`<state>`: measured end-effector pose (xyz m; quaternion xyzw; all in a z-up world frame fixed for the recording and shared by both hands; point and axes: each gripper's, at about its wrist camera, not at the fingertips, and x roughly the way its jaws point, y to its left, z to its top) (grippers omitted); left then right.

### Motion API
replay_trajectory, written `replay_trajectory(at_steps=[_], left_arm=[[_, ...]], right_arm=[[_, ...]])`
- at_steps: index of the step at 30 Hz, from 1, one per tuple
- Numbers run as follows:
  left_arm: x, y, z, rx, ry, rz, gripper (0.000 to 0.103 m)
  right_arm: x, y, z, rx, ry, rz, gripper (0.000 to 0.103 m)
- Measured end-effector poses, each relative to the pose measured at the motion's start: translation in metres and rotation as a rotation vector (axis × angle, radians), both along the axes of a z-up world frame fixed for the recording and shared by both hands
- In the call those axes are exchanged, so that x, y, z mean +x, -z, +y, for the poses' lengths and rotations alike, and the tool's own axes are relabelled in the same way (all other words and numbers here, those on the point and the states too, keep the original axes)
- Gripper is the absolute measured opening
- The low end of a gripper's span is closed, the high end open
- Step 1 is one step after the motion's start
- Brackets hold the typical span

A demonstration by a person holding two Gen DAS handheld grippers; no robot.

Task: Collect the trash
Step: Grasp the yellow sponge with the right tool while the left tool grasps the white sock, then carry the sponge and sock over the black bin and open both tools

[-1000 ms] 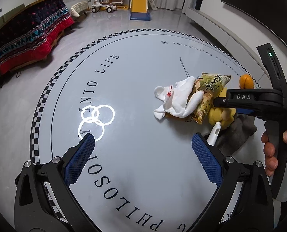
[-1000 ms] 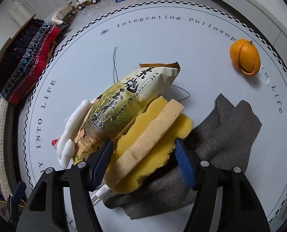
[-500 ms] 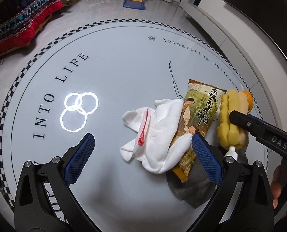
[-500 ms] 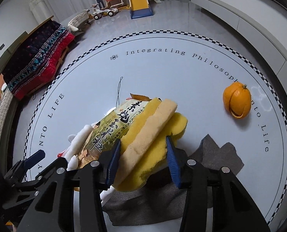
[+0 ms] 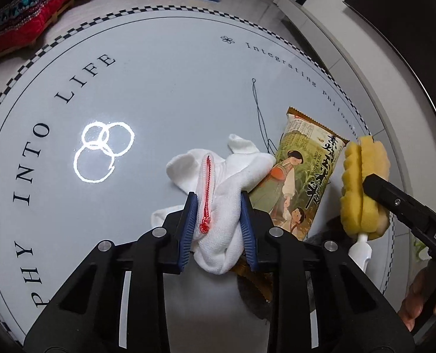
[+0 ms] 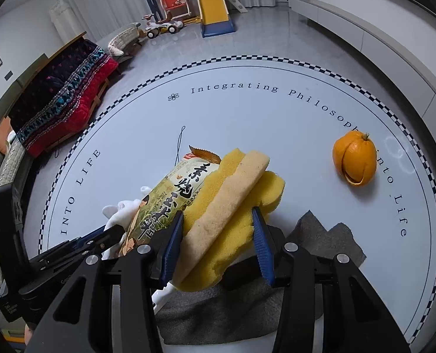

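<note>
On the round table (image 5: 165, 67), the left gripper (image 5: 219, 229) is clenched on the white sock (image 5: 226, 206) beside the snack wrapper (image 5: 300, 176), while the right gripper (image 6: 218, 245) grasps the yellow sponge brush (image 6: 232, 206) above the grey cloth (image 6: 320, 235).

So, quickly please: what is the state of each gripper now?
Left gripper: closed on the white sock.
Right gripper: closed on the yellow sponge brush.

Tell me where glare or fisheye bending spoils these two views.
Left wrist view: three bright ring reflections glare on the table, whose checkered rim bows; the white sock stays sharp. Right wrist view: faint rings beside the orange peel, edges curved.
</note>
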<state>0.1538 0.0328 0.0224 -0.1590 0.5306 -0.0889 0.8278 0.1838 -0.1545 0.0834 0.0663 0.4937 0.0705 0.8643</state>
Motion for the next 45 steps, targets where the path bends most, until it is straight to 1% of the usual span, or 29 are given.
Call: replay_trajectory(at_steps=[3, 4, 6, 8, 11, 20, 28, 38, 41, 45], left_arm=[[-0.004, 0.003, 0.010, 0.009, -0.043, 0.016, 0.027], [-0.008, 0.001, 0.011, 0.024, -0.049, 0.010, 0.027], [-0.017, -0.007, 0.010, 0.088, -0.038, -0.017, 0.025], [-0.029, -0.015, 0.008, 0.129, -0.024, -0.042, 0.025], [-0.048, -0.029, 0.010, 0.159, -0.023, -0.078, 0.025], [-0.104, -0.065, 0.031, 0.166, -0.066, -0.166, 0.025], [-0.155, -0.093, 0.068, 0.164, -0.140, -0.222, 0.025], [-0.231, -0.098, 0.129, 0.138, -0.280, -0.249, 0.025], [-0.254, -0.096, 0.148, 0.140, -0.328, -0.250, 0.025], [-0.287, -0.087, 0.175, 0.157, -0.395, -0.244, 0.025]], right_arm=[[-0.005, -0.005, -0.001, 0.009, -0.003, -0.008, 0.047], [-0.007, -0.007, -0.001, 0.008, -0.005, -0.012, 0.047], [-0.012, -0.012, 0.001, 0.005, -0.010, -0.022, 0.047], [-0.018, -0.017, 0.003, 0.009, -0.014, -0.026, 0.047], [-0.028, -0.025, 0.010, 0.016, -0.026, -0.036, 0.047], [-0.065, -0.049, 0.036, 0.010, -0.073, -0.070, 0.047], [-0.107, -0.060, 0.086, -0.005, -0.186, -0.086, 0.048], [-0.160, -0.068, 0.152, -0.015, -0.322, -0.104, 0.048], [-0.179, -0.067, 0.174, -0.019, -0.368, -0.106, 0.048], [-0.206, -0.059, 0.207, -0.025, -0.449, -0.093, 0.048]])
